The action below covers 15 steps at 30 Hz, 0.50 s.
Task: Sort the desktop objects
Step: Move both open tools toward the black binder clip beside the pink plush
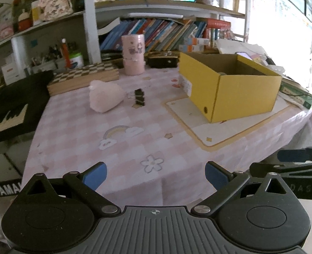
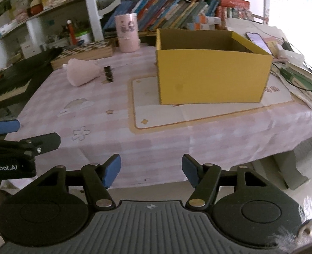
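Left wrist view shows my left fingers point(image 1: 156, 175) standing wide apart with nothing between them. They hang over the near edge of the worktop point(image 1: 134, 148), which wears a pink checked cloth with a rainbow and flowers drawn on it.

My landmark is the yellow box point(image 1: 230, 89). It is open on top and sits on a pale mat point(image 1: 219, 127) with an orange border. Something small lies inside the box, but I cannot tell what it is. Well to the left of the box lies a soft pink pouch point(image 1: 105, 97) on its side. Between the pouch and the box, just beside the pouch, stands a small black clip point(image 1: 139, 97). Behind the pouch, and left of the box, a tall pink cup point(image 1: 133, 54) stands upright. A checkerboard point(image 1: 84, 78) lies flat further left of the box, at the back edge of the cloth. Rows of books point(image 1: 156, 33) lean on the shelf behind the box.

From the right wrist view, my right fingers point(image 2: 151, 172) are also apart, about half open, and they hold nothing. They sit in front of the box, near the front edge of the cloth. A phone point(image 2: 257, 39) lies behind the box on its right side. My other gripper pokes in low at the left of this view.
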Each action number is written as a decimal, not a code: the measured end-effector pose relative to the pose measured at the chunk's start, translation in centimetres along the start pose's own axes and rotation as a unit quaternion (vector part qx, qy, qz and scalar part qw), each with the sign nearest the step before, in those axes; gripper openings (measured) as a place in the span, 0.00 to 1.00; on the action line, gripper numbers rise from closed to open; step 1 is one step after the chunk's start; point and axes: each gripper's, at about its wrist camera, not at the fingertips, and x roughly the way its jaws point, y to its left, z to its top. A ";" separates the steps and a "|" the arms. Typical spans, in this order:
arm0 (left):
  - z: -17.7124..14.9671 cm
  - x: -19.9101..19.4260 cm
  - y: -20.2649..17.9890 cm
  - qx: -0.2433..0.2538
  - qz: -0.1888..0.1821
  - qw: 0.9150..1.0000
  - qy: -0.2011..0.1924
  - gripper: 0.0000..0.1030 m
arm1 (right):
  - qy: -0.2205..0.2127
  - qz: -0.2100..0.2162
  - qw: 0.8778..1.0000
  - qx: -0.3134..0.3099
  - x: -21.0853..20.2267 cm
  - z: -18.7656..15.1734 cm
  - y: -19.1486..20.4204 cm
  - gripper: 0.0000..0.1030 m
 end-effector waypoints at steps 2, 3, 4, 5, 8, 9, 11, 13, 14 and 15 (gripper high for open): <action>-0.2 -0.3 0.6 -0.006 0.005 1.000 -0.001 0.98 | -0.001 0.007 1.000 -0.010 0.0 0.3 0.5 0.61; -0.2 -0.4 0.8 -0.010 0.008 1.000 -0.002 0.98 | -0.001 0.010 1.000 -0.014 0.0 0.4 0.8 0.61; -0.3 -0.5 1.1 -0.014 0.011 1.000 -0.003 0.98 | -0.003 0.013 1.000 -0.019 0.0 0.6 1.0 0.61; -0.3 -0.6 1.3 -0.017 0.013 1.000 -0.004 0.98 | -0.005 0.016 1.000 -0.022 0.1 0.7 1.4 0.61; -0.5 -1.0 1.9 -0.025 0.019 0.999 -0.007 0.98 | -0.009 0.024 0.999 -0.026 0.2 1.1 2.3 0.61; -0.6 -1.1 2.1 -0.028 0.021 0.999 -0.008 0.98 | -0.010 0.027 0.999 -0.029 0.2 1.1 2.7 0.61; -0.6 -1.3 2.5 -0.033 0.024 0.999 -0.010 0.98 | -0.011 0.030 0.999 -0.037 0.2 1.1 3.4 0.61; -0.6 -1.4 2.9 -0.038 0.026 0.999 -0.011 0.98 | -0.009 0.033 0.998 -0.043 0.3 1.1 3.8 0.61; -0.6 -1.4 3.1 -0.040 0.026 0.999 -0.012 0.98 | -0.009 0.033 0.998 -0.045 0.4 1.2 4.0 0.61; -0.7 -1.5 3.3 -0.042 0.027 0.999 -0.012 0.98 | -0.009 0.033 0.998 -0.046 0.4 1.2 4.2 0.61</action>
